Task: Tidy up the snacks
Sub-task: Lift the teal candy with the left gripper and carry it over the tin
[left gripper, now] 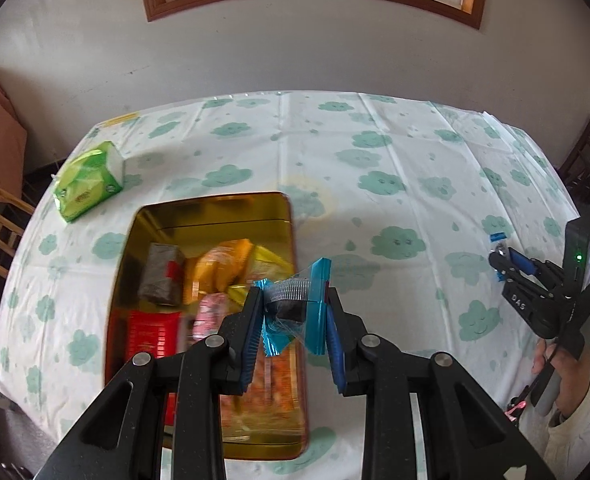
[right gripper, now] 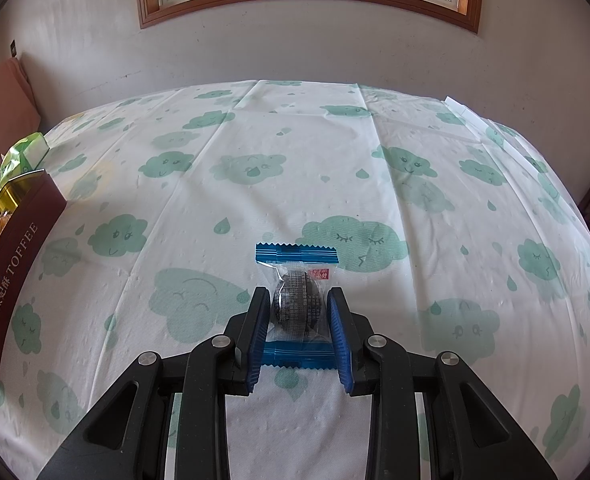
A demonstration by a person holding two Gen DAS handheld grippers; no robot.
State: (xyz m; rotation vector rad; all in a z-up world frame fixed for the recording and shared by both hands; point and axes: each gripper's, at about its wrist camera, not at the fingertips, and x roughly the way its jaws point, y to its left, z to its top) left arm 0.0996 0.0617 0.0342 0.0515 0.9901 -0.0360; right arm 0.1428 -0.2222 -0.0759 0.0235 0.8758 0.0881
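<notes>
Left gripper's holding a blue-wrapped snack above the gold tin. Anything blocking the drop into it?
Nothing visible blocks it. The left gripper holds the blue-wrapped snack over the open gold tin, which has no lid on; other snacks already lie inside.

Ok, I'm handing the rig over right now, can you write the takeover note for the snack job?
Left tongs: shut on a blue-ended wrapped snack, held above the gold tin.
Right tongs: shut on a second blue-ended snack, which looks to be lying on the cloud tablecloth.
Done: the tin already holds several snacks.
Left: drop both into the tin.
Green tissue pack sits beyond the tin.
</notes>
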